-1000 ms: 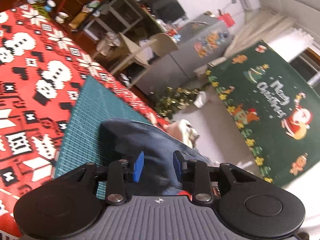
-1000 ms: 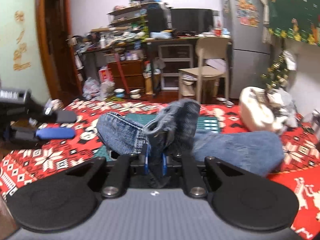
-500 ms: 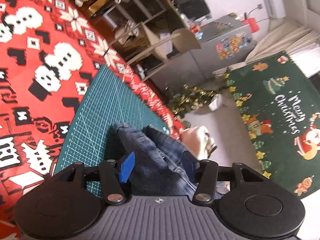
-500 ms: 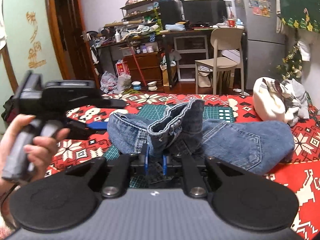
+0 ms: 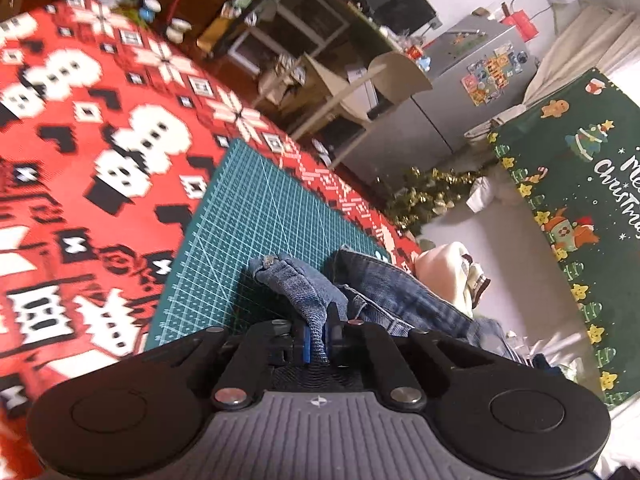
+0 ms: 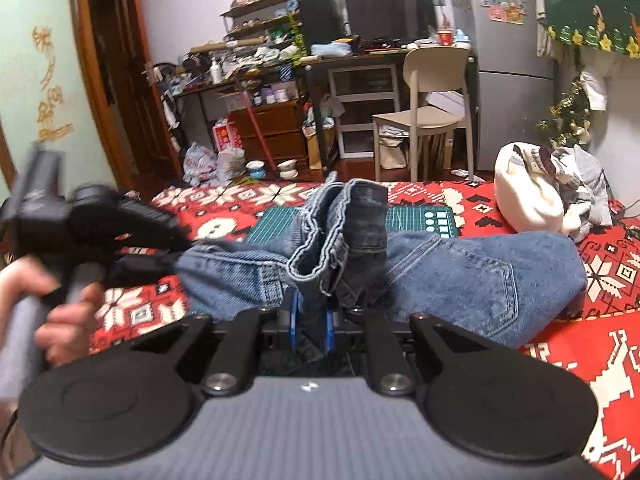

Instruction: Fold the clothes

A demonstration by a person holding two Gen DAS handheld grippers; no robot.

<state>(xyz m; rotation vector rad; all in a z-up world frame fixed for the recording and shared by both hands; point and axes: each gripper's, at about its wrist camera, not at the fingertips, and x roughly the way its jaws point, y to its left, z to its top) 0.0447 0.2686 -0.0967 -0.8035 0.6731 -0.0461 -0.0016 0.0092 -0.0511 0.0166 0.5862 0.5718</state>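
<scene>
**Left wrist view: both grippers pinch the jeans**

Left gripper (image 5: 316, 338) clamps a denim fold; right gripper (image 6: 311, 330) grips the bunched waistband. Jeans (image 6: 472, 276) sprawl across the cutting mat (image 5: 256, 220) and red tablecloth (image 5: 80, 120). Likely next: lift and carry evenly. Legs beyond stay hidden.

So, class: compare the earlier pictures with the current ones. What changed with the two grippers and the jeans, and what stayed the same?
The left gripper moved in on the jeans; its jaws, open around the denim earlier, have shut on a fold of it. The right gripper stayed clamped on its bunch of denim. The jeans still lie across the green mat and red blanket.
</scene>
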